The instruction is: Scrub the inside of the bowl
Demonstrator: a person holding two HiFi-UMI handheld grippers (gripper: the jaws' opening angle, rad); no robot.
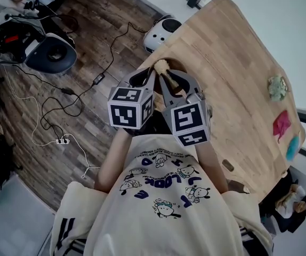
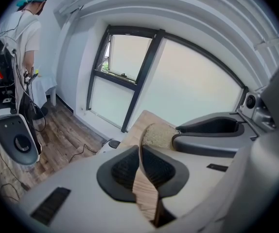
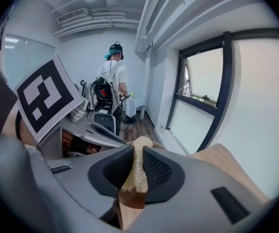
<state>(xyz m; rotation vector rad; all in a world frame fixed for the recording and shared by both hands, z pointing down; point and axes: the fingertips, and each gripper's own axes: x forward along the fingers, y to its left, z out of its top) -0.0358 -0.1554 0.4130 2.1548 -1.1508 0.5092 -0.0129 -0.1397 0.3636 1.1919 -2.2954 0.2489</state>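
left gripper is clamped on the thin wall of a brown wooden bowl, held by its rim at the left long edge of the pale wooden table. right gripper is closed on a tan fibrous loofah pad, which sits right against the bowl's rim. a green object, a pink cloth and a turquoise object lie along the table's right edge.
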